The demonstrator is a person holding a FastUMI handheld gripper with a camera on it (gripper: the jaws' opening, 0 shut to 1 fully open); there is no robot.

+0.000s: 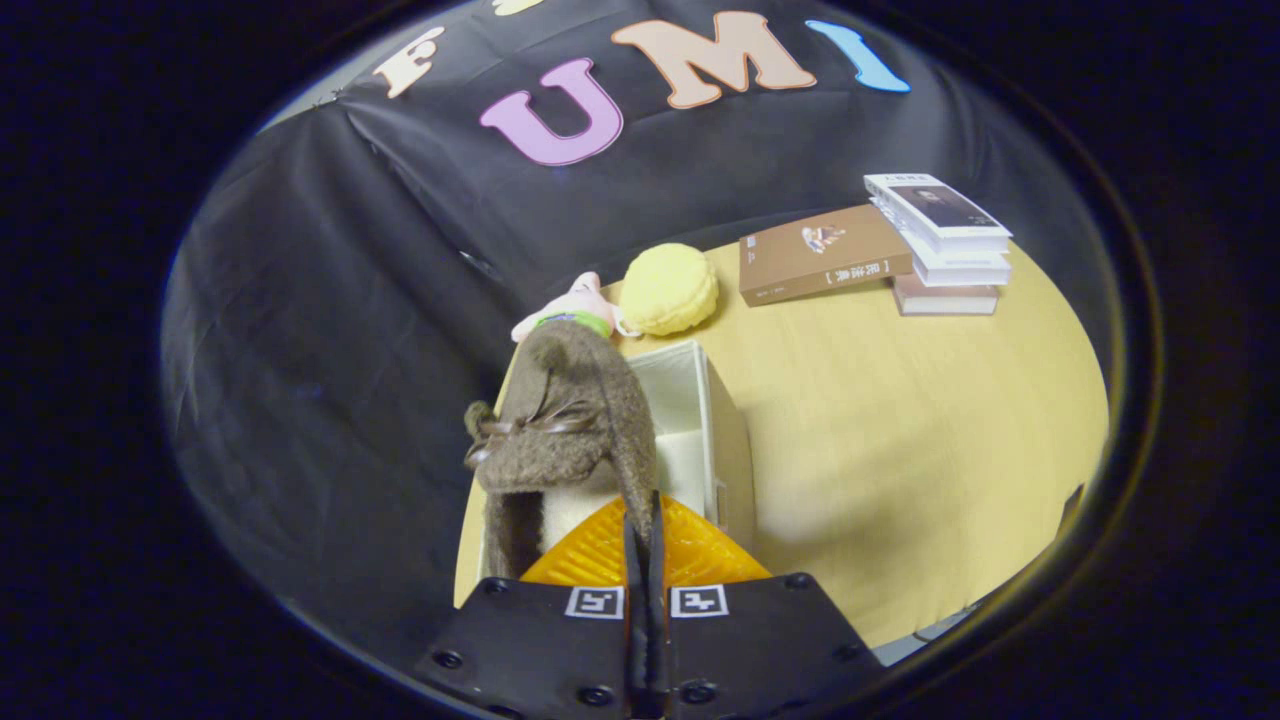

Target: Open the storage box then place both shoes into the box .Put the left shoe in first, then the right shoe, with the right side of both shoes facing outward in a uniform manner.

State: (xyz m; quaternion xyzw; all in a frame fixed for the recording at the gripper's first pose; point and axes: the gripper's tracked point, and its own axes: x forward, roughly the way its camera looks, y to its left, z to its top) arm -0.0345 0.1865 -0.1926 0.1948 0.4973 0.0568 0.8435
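My gripper (645, 515) is shut on the rim of a brown fuzzy shoe (575, 420) with a small bow on its side. The shoe hangs from the fingers, its toe pointing away, above the open white storage box (722, 420). The box stands on the yellow table just ahead of the fingers, its pale inside showing to the right of the shoe. The shoe hides the left part of the box. I cannot tell whether another shoe lies inside.
Beyond the box lie a pink plush toy (570, 305) and a round yellow cushion (670, 288). Farther right are a brown book (822, 253) and a stack of books (945, 245). The yellow table (900, 420) spreads right of the box.
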